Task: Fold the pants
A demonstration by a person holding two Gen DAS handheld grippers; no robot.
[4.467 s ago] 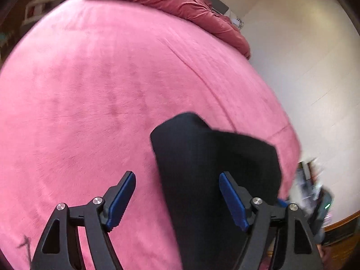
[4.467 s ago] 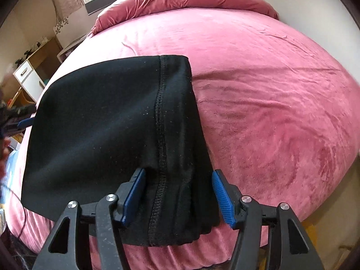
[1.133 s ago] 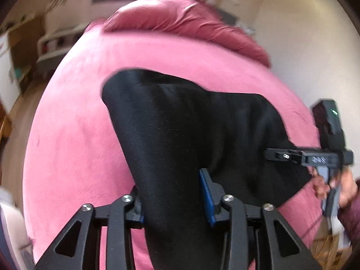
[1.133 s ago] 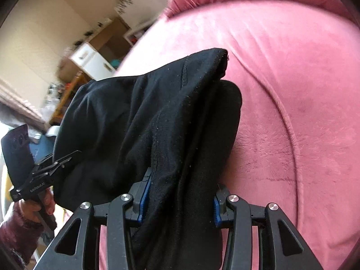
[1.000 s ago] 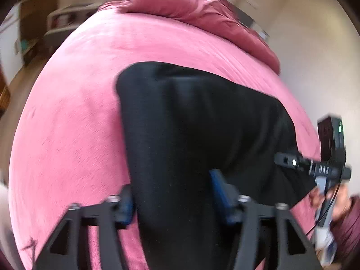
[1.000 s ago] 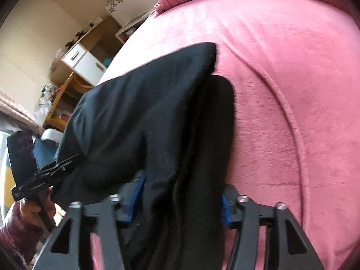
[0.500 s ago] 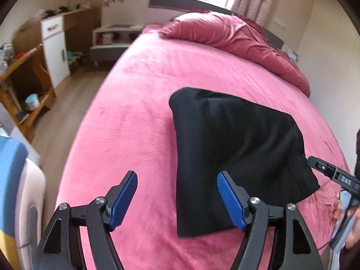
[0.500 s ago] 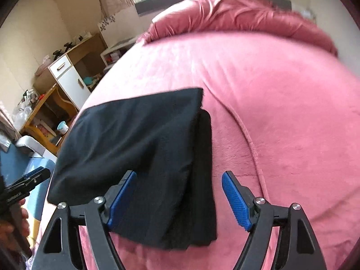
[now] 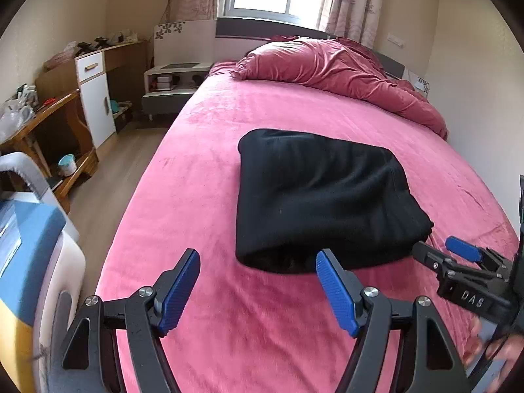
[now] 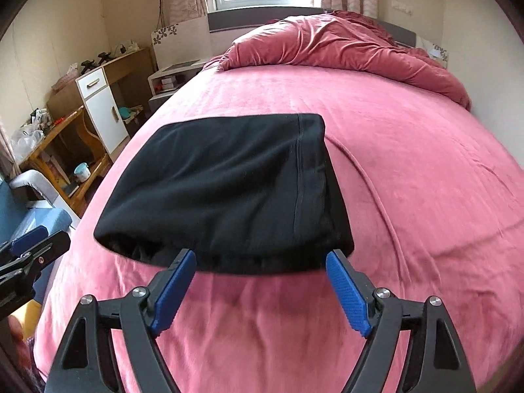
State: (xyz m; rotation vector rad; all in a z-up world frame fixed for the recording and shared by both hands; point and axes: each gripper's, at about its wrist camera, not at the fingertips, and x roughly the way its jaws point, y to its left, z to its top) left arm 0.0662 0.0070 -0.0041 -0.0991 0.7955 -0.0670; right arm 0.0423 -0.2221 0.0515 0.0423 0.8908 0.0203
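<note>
The black pants [image 9: 321, 196] lie folded into a thick rectangle on the pink bed [image 9: 196, 170]; they also show in the right wrist view [image 10: 229, 190]. My left gripper [image 9: 258, 281] is open and empty, just short of the bundle's near edge. My right gripper [image 10: 262, 281] is open and empty, also at the near edge of the bundle. The right gripper shows at the right of the left wrist view [image 9: 458, 262], and the left gripper shows at the left of the right wrist view [image 10: 29, 245].
A crumpled red duvet [image 9: 337, 65] lies at the head of the bed. A wooden desk [image 9: 42, 121], a white cabinet [image 9: 95, 98] and a low shelf [image 9: 170, 82] stand along the left wall. A blue and white chair [image 9: 29, 262] is near left.
Both grippers were shut on the pants one second ago; they have opened, let the folded bundle down on the bed and pulled back and up from it.
</note>
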